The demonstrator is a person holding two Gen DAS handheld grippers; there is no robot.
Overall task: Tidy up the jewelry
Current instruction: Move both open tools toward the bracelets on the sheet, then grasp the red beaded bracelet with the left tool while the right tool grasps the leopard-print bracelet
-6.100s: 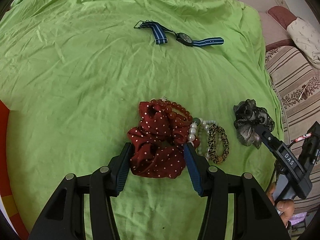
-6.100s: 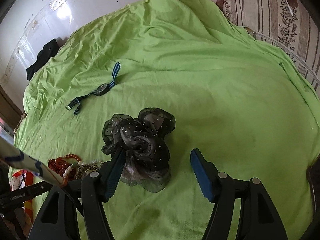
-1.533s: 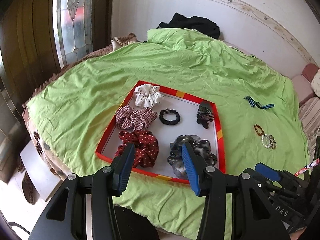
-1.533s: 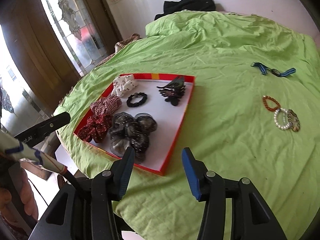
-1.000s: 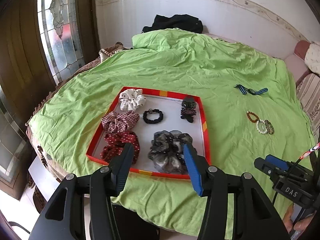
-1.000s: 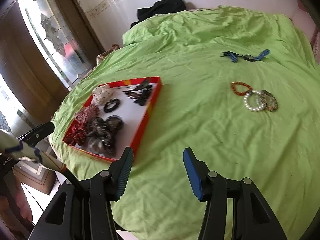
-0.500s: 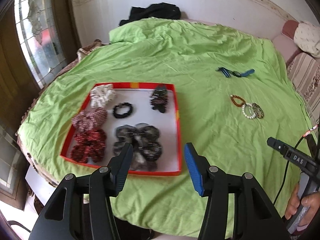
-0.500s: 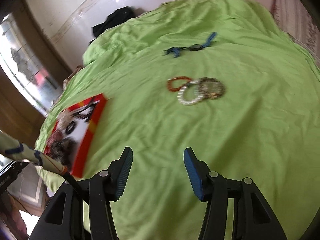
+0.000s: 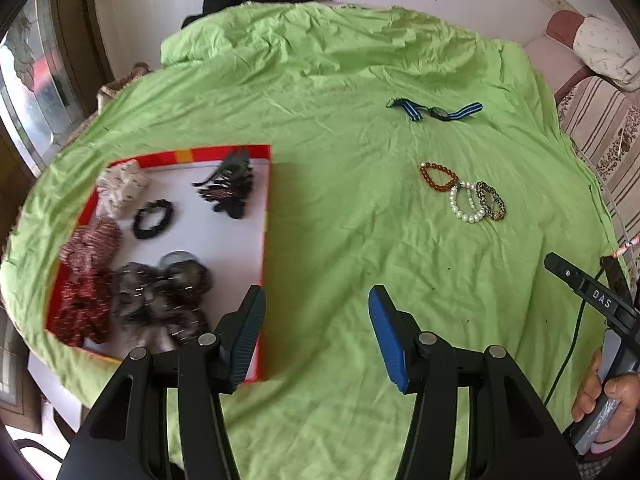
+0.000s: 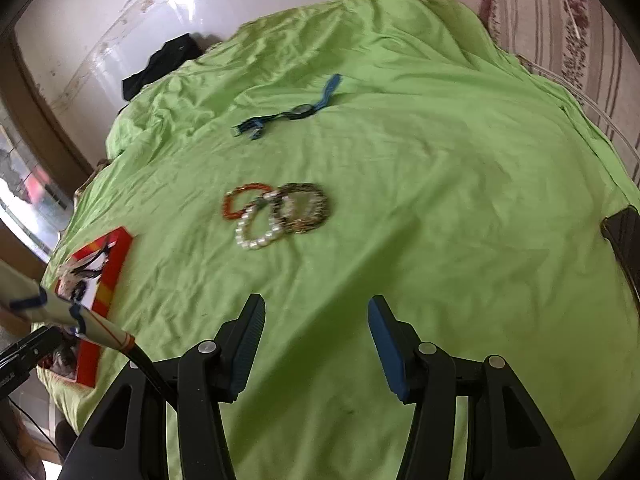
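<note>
both scrunchies now lie in the tray [image 9: 267, 216].

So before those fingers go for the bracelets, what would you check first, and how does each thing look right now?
1. Left gripper empty and open: ok, nothing between its fingers.
2. Right gripper empty and open: ok.
3. Bracelets reachable: ok, the orange bracelet, pearl bracelet and patterned bracelet lie together on the green sheet, ahead of the right gripper.
4. Bracelets separate enough to lift one: cannot tell, they touch or overlap and the right view is blurred.
5. Room in the tray: ok, bare white floor shows between the hair ties.
6. Watch out of the way: ok, it lies beyond the bracelets.
</note>
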